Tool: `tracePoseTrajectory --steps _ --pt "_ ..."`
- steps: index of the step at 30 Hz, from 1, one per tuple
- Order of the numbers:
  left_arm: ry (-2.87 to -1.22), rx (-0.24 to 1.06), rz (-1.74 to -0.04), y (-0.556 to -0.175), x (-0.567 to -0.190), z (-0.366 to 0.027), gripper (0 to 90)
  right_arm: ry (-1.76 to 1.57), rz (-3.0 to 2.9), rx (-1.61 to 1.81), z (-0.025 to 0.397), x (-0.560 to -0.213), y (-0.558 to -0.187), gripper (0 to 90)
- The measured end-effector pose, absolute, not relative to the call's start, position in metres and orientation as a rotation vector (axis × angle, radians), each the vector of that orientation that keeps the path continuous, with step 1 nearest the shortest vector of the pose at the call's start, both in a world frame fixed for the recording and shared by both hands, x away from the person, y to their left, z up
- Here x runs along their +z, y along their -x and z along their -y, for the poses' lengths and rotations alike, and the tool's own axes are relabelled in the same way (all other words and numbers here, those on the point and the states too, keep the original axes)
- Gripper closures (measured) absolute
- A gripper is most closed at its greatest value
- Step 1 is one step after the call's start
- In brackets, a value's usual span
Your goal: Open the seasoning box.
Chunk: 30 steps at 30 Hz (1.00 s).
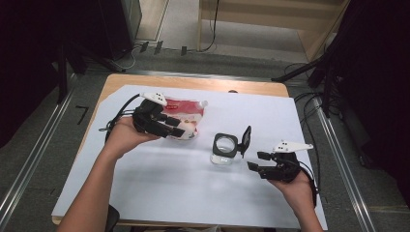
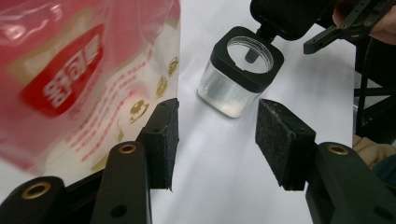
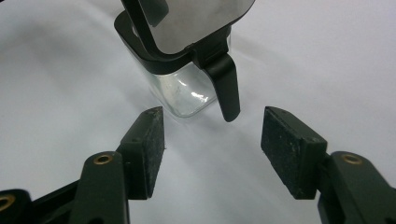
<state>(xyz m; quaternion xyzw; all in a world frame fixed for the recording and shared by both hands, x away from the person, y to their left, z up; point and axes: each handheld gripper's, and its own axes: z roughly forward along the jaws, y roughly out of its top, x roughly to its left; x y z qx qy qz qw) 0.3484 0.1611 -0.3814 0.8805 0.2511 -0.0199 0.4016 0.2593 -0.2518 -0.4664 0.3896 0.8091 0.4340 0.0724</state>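
A red and white plastic pouch (image 1: 188, 113) lies on the white sheet at the back left. My left gripper (image 1: 175, 126) rests against its near side. In the left gripper view the pouch (image 2: 70, 79) sits outside the left jaw, and the left gripper (image 2: 217, 116) is open with only the sheet between its pads. A clear square jar (image 1: 224, 151) with a black rim stands at the centre, its hinged lid (image 1: 246, 140) flipped up. My right gripper (image 1: 255, 161) is open just right of it. The jar (image 3: 184, 91) stands a little ahead of the right gripper (image 3: 212, 123).
The white sheet (image 1: 159, 183) covers most of a wooden table (image 1: 193, 82). Metal rails run along the floor on both sides, with cables and dark stands beyond the right edge. The jar (image 2: 240, 70) and the other gripper (image 2: 345, 23) lie ahead of my left jaws.
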Motion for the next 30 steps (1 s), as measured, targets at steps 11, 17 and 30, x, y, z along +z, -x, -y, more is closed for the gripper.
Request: tracePoseTrajectory --steps 11,17,30 --pt "-2.190 0.003 -0.690 -0.349 -0.378 -0.189 49.1 -1.188 -2.431 1.310 0.256 -0.469 -0.264 41.7" --pt "-2.181 0.036 -0.743 -0.351 -0.379 -0.204 49.1 -1.185 -2.441 1.317 0.255 -0.469 -0.266 41.8" --pt "-2.119 0.048 -0.818 -0.371 -0.382 -0.216 49.5 -1.184 -2.449 1.304 0.253 -0.471 -0.267 41.5"
